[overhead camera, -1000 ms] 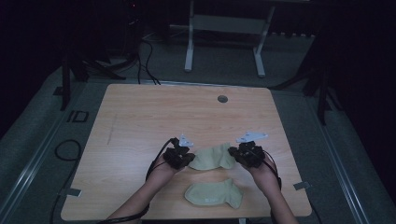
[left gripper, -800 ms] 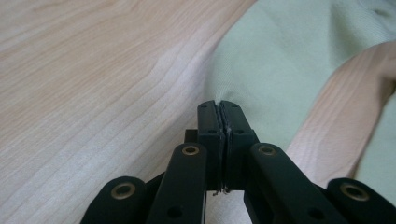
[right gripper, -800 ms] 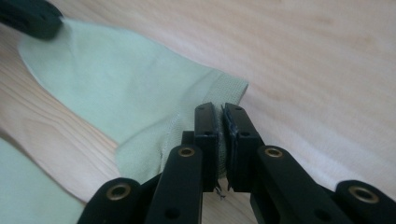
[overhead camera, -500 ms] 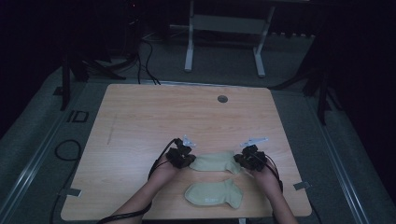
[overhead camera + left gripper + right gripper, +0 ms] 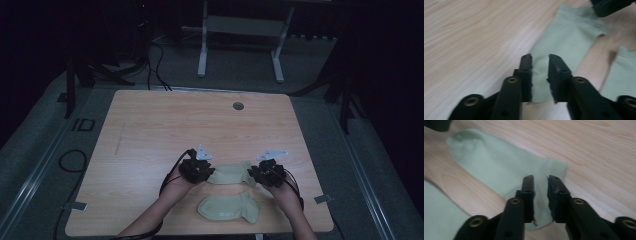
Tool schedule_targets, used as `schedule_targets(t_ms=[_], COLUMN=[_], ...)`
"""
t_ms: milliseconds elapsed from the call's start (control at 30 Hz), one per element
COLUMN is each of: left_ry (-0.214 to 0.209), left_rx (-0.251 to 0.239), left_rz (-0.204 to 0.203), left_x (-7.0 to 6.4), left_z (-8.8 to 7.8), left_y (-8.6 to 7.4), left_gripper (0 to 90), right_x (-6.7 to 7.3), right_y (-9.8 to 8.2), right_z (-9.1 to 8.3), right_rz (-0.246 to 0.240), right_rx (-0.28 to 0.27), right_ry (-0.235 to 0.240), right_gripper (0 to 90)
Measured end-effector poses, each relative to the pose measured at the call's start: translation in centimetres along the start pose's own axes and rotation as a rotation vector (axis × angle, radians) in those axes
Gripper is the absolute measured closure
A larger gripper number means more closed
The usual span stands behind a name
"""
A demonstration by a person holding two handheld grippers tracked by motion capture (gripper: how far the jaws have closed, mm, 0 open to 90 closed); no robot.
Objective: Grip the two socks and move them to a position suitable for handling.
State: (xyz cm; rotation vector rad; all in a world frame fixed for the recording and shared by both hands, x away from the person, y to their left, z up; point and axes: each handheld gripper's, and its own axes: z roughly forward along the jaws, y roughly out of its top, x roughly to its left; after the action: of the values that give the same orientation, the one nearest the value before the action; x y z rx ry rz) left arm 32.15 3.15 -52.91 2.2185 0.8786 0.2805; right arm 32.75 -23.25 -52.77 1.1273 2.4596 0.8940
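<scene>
A person sits at a wooden bench [image 5: 150, 130] in a dark room, holding a black two-jaw gripper in each hand. Two pale green socks lie flat near the bench's front edge. The far sock [image 5: 231, 173] stretches sideways between the two grippers. The near sock [image 5: 230, 208] lies just in front of it, close to the person, with a strip of bare wood between them.

The left gripper [image 5: 199, 170] sits at the left end of the far sock. In the left gripper view, its jaws have just been opening and now stand a narrow gap apart, with the sock's end [image 5: 564, 37] lying flat on the wood between them; the pads do not press on it.

The right gripper [image 5: 265, 172] sits at the sock's right end. In the right gripper view, its jaws have also just been opening to a similar narrow gap, and the sock's edge [image 5: 499, 167] lies loose between them, not pinched.

A small round grey disc [image 5: 238, 106] sits in the bench top near the far edge, well apart from the socks.
</scene>
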Motion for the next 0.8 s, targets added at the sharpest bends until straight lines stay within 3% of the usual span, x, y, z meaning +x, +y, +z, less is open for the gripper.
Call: schedule_targets(t_ms=[67,233,300,367,567,800], left_ry=[-0.012,-0.009,-0.006,0.009,0.017,0.005], left_rx=[0.019,0.087,0.077,0.079,0.074,0.076], left_rz=[-0.003,-0.009,-0.021,-0.008,-0.018,-0.021], left_x=[-0.3,-0.1,0.2,0.4,1.3,1.3], left_z=[0.7,2.9,3.1,3.1,2.9,2.8], left_y=[-0.1,-0.6,-0.6,-0.6,-0.7,-0.8], left_gripper=[82.8,83.1,83.0,83.0,82.8,82.7], right_x=[0.4,0.2,0.1,-0.3,-1.8,-2.3], right_y=[-0.3,-1.3,-1.6,-1.7,-1.5,-0.9], right_z=[0.2,1.3,1.6,1.5,1.7,1.9], right_rz=[-0.008,-0.001,-0.014,-0.008,-0.059,-0.082], right_rx=[0.004,0.043,0.037,0.031,0.034,0.070], right_ry=[-0.004,-0.001,0.002,0.016,0.115,0.138], right_gripper=[81.2,81.0,79.0,77.8,77.1,74.8])
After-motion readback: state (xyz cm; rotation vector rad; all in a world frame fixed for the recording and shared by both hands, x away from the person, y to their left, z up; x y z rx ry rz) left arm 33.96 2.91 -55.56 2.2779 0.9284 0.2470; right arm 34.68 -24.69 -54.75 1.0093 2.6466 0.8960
